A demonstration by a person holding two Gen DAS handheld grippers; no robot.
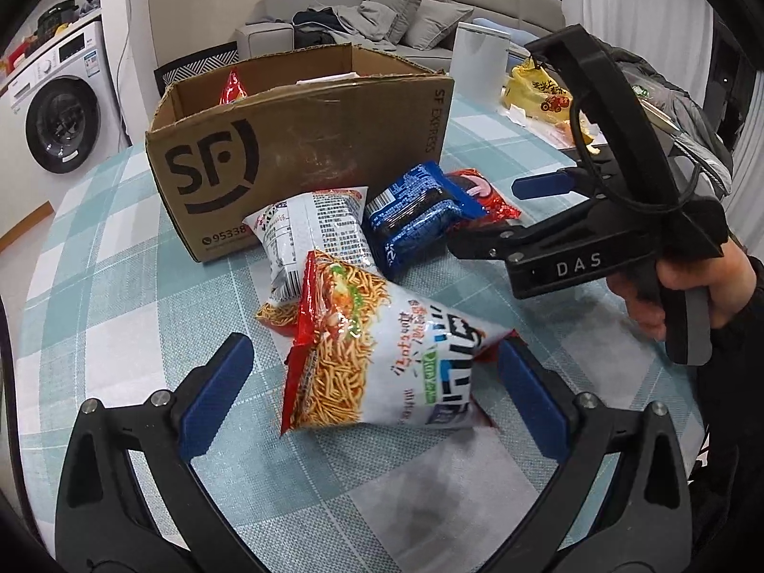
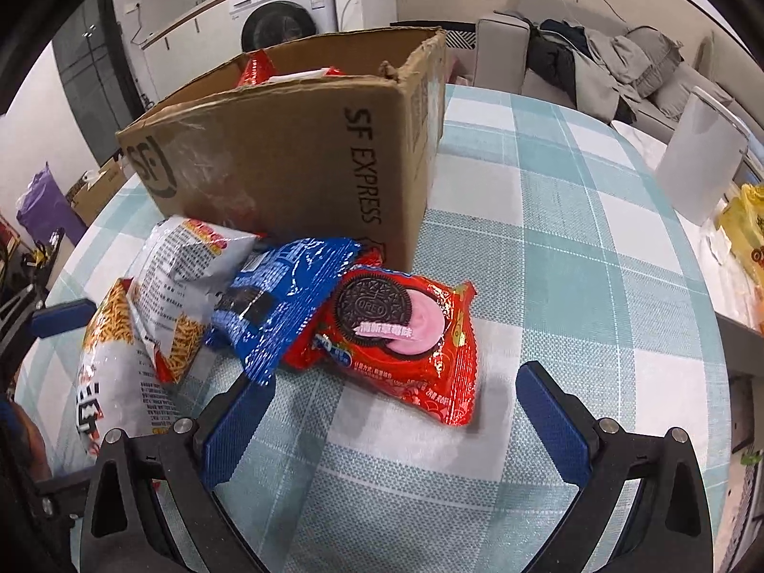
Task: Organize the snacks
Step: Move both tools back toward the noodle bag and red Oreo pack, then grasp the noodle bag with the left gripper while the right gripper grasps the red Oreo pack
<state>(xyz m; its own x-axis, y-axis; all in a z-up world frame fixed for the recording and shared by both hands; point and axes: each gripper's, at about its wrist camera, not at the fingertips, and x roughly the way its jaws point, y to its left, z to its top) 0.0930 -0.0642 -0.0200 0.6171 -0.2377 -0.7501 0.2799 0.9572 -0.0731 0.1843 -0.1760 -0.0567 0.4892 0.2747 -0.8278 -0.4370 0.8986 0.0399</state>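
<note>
Left gripper [image 1: 372, 396] is spread wide with the noodle-snack bag [image 1: 382, 358] sitting between its blue pads [image 1: 217, 401], not clamped yet; the right-side pad looks to be at or just against the bag's corner, the left one stands apart. Right gripper [image 2: 394, 422] also wide and holding nothing, hovering over the desk [image 2: 573, 219] just short of the red Oreo pack [image 2: 406, 339]. Remaining loose snacks: a second white bag [image 1: 310, 234] and the blue Oreo pack [image 2: 281, 305], all piled touching each other right against the front wall of the cardboard box [image 1: 296, 143], which stands upright, top open, with at least one red pack [image 1: 233, 88] already inside. Handling guess: the bags are puffy, light, foil-slick, contents crush easily, so pinch mid-body with modest force or take a crimped end seam; a corner grab will likely slide out. The Oreo packs look flatter and stiffer with a tray inside, so grip across the short width. Blue pack overlaps the red one's left edge, so lifting red first may drag blue. Clearance: box rim is high relative to the pile, needs a clear lift before crossing the front wall. Open desk to the right of the red pack; the two grippers work near each other, so stagger moves.
</note>
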